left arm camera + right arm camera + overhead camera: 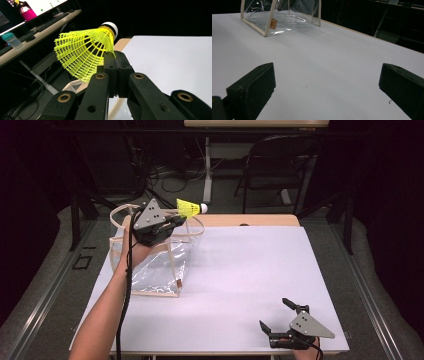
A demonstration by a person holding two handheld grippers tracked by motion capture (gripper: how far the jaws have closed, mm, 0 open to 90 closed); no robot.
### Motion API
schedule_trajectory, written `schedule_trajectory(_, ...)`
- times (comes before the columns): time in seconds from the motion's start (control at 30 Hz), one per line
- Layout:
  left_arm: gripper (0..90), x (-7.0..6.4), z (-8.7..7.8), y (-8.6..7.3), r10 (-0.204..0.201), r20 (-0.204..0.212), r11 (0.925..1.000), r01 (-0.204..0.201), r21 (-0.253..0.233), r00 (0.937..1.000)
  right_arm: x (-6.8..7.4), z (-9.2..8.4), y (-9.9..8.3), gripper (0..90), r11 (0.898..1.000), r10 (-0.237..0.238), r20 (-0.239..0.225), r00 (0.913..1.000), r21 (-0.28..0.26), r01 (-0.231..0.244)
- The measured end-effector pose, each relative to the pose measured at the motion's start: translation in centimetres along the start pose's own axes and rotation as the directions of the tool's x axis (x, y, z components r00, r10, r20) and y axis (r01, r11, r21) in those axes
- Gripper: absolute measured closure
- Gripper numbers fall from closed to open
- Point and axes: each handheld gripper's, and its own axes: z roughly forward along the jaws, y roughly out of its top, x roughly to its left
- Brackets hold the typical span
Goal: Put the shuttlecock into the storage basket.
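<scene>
A yellow mesh shuttlecock [189, 208] with a white cork tip is held above a clear plastic bag [160, 265] with cream trim at the table's back left. My left gripper [175, 218] is shut on the edge of its skirt. In the left gripper view the shuttlecock [85, 53] fans out to the left of the pressed-together jaws of the left gripper [115, 58]. My right gripper [277, 314] rests open near the table's front right edge, nothing between its jaws. The right gripper view shows the bag [279, 17] standing far off on the white surface.
The white tabletop [250, 270] spreads between the bag and the right gripper. A black chair [277, 165] and a table leg stand behind the table. A desk with keyboards [47, 23] runs along the left gripper view's left.
</scene>
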Motion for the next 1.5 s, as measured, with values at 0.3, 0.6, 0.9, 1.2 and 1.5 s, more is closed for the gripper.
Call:
schedule_trajectory(0.3,89.4,0.8,-1.0,-0.4,-0.032,-0.038,0.9995,0.032,-0.008,0.9987,-0.1,0.2,0.0,0.2,1.000,0.002,-0.001,1.0000,0.003,-0.002)
schedule_trajectory(0.6,89.4,1.4,-1.9,-0.7,-0.057,-0.062,0.9982,0.056,-0.022,0.9964,-0.1,0.3,-0.1,0.2,1.000,0.001,-0.004,1.0000,0.007,-0.001)
schedule_trajectory(0.9,89.4,1.9,-2.4,-1.0,-0.069,-0.090,0.9976,0.068,-0.016,0.9935,-0.1,0.3,0.0,0.3,1.000,0.000,-0.002,1.0000,0.007,0.000)
schedule_trajectory(1.2,89.4,2.4,-2.9,-1.4,-0.080,-0.110,0.9968,0.079,-0.013,0.9908,-0.1,0.4,0.0,0.2,1.000,-0.002,-0.004,1.0000,0.005,0.002)
schedule_trajectory(1.5,89.4,2.8,-3.3,-1.8,-0.084,-0.125,0.9964,0.084,-0.003,0.9886,-0.1,0.4,0.0,0.2,1.000,-0.002,-0.004,1.0000,0.004,0.002)
